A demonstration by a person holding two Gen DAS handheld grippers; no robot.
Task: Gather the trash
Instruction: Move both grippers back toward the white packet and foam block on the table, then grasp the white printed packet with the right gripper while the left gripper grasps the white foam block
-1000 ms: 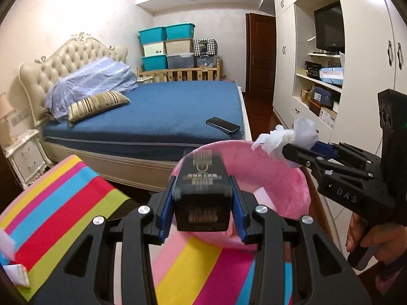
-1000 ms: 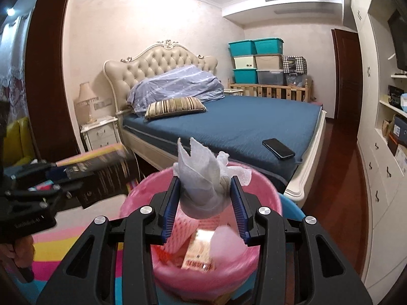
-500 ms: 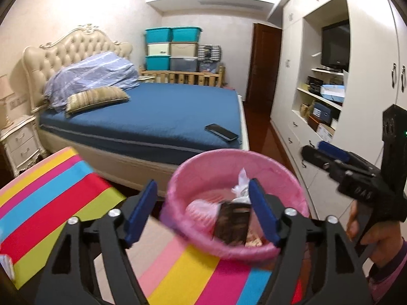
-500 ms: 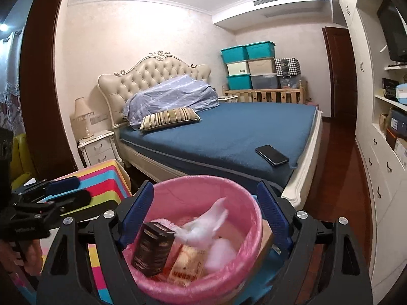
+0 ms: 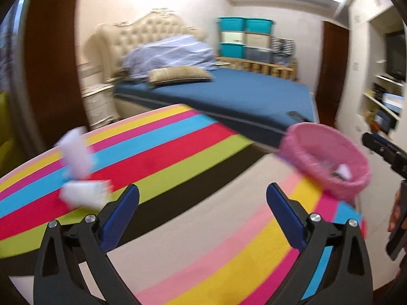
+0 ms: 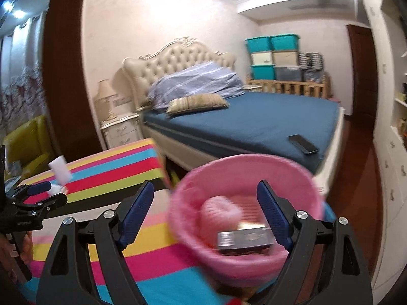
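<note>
Both the left claw (image 5: pixel 202 212) and the right claw (image 6: pixel 207 209) gaped empty; the pink bin (image 6: pixel 244 170) sat at twelve o'clock, white scraps (image 5: pixel 76 152) at ten.

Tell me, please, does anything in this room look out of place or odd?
Yes. Two white scraps of litter lie on the striped surface, outside the pink-lined bin. A phone sits near the bed's edge. Nothing looks spilled or damaged.

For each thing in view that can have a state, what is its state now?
left gripper: open, holding nothing.
right gripper: open, holding nothing.
pink-lined round trash bin: uncovered, with trash inside.
dark rectangular box: lying inside the bin.
white paper scraps: on the striped surface, not collected.
black phone: lying flat on the blue bed.
</note>
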